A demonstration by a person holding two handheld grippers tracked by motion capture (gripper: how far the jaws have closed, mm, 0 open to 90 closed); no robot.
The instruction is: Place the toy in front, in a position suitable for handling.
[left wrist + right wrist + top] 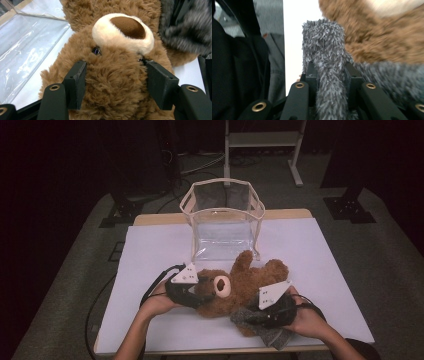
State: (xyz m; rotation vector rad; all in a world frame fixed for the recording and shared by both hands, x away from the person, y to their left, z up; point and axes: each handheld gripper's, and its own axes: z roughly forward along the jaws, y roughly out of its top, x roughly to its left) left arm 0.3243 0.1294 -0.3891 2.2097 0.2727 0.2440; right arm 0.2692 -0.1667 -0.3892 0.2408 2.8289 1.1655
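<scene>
You're clamping left gripper (113,85) jaws on teddy bear (240,287) head, right gripper (328,75) jaws pinching grey fuzzy cloth (324,57); nothing's going into the clear bag (222,220) yet.

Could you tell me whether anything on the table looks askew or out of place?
Only the teddy bear: it lies sprawled on its back outside the clear bag, its grey garment bunched loosely beside it.

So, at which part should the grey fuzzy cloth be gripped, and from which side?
Probably at the free fold of the grey fuzzy cloth beside the teddy bear, coming from the table's near edge. That fold bunches thin enough to fit between the right gripper fingers, which already pinch it there.
</scene>
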